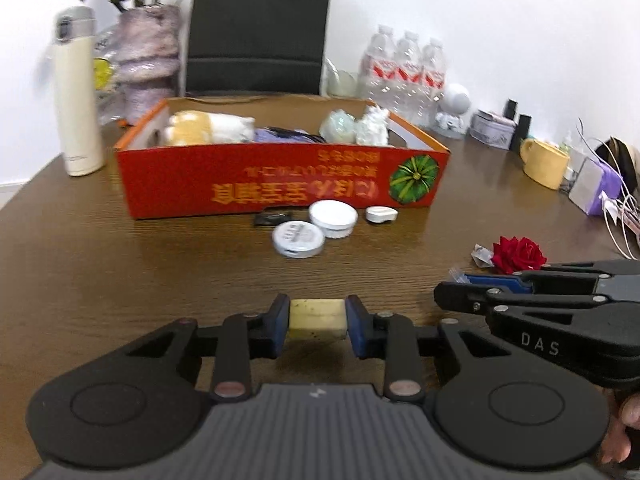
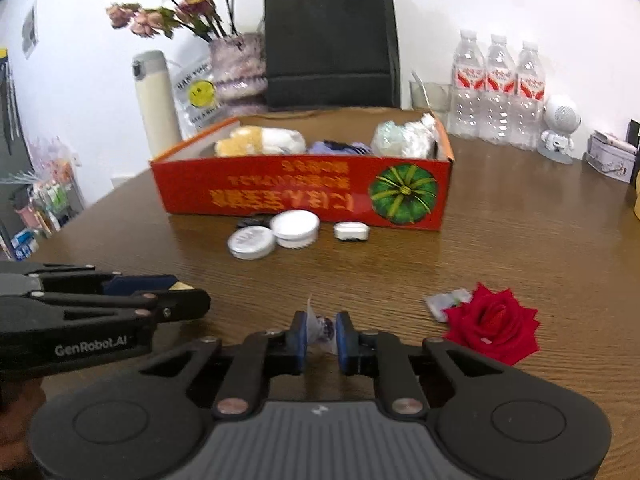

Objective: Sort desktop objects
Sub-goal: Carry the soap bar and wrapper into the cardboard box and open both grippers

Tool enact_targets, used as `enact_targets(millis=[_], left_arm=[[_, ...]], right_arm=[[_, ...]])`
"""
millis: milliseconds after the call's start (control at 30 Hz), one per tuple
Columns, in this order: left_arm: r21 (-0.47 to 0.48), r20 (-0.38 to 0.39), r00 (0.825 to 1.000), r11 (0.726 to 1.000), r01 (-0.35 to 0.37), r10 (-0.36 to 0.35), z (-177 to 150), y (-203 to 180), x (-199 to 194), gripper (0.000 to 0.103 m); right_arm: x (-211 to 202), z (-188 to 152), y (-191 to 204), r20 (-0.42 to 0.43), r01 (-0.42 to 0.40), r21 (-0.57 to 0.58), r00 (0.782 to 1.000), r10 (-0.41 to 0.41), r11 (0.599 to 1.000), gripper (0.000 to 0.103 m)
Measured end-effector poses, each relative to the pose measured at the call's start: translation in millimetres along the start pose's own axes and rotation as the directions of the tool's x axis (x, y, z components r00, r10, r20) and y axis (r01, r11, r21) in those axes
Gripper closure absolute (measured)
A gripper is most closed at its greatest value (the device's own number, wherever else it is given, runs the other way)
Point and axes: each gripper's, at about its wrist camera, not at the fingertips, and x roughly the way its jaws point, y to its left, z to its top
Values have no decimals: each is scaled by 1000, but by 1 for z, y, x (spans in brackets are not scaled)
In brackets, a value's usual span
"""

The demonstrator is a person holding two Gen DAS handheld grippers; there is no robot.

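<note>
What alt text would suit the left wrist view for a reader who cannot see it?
The left gripper is shut on a pale yellow rectangular block above a brown wooden table. Beyond it stands an open red cardboard box holding soft items, with round white tins in front. The right gripper reaches in beside a red rose.
</note>
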Motion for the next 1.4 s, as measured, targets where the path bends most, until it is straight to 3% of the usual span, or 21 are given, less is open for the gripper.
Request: enact_targets(millis=[267, 433, 567, 667, 767, 867, 1000, 1067, 1200, 1267, 1400], left_arm=[[-25, 83, 996, 999, -22, 24, 6, 10, -39, 72], [-41, 135, 991, 999, -20, 25, 25, 18, -48, 72], [-55, 175, 985, 998, 5, 5, 63, 28, -35, 72], [-68, 177, 984, 997, 44, -31, 115, 36, -4, 72], [-76, 148, 988, 996, 48, -36, 160, 36, 41, 72], [-95, 70, 997, 994, 51, -45, 196, 39, 103, 72], [-175, -41, 999, 985, 14, -21, 210, 56, 180, 72], [-199, -78, 997, 980, 4, -20, 208, 62, 201, 72], [-196, -111, 991, 980, 46, -68, 203, 68, 210, 65], [-187, -90, 993, 981, 57, -75, 203, 72, 202, 45], [-140, -67, 997, 989, 39, -49, 208, 79, 180, 40]], right_arm=[[-41, 14, 24, 128, -29, -23, 991, 32, 999, 90], [-51, 30, 24, 165, -35, -26, 985, 39, 999, 90], [-43, 64, 14, 200, -25, -31, 979, 31, 999, 90], [-23, 107, -4, 219, -36, -20, 975, 40, 999, 90], [17, 151, -26, 170, -43, 2, 985, 42, 999, 90], [68, 187, -47, 81, -54, 47, 995, 50, 997, 90], [138, 215, -65, -55, -42, 100, 997, 48, 994, 90], [167, 218, -75, -125, -31, 162, 991, 52, 986, 90], [213, 215, -87, -241, 30, 217, 970, 24, 976, 89], [228, 214, -91, -275, 35, 255, 961, 38, 966, 86], [226, 212, -86, -271, 20, 253, 961, 51, 967, 79]])
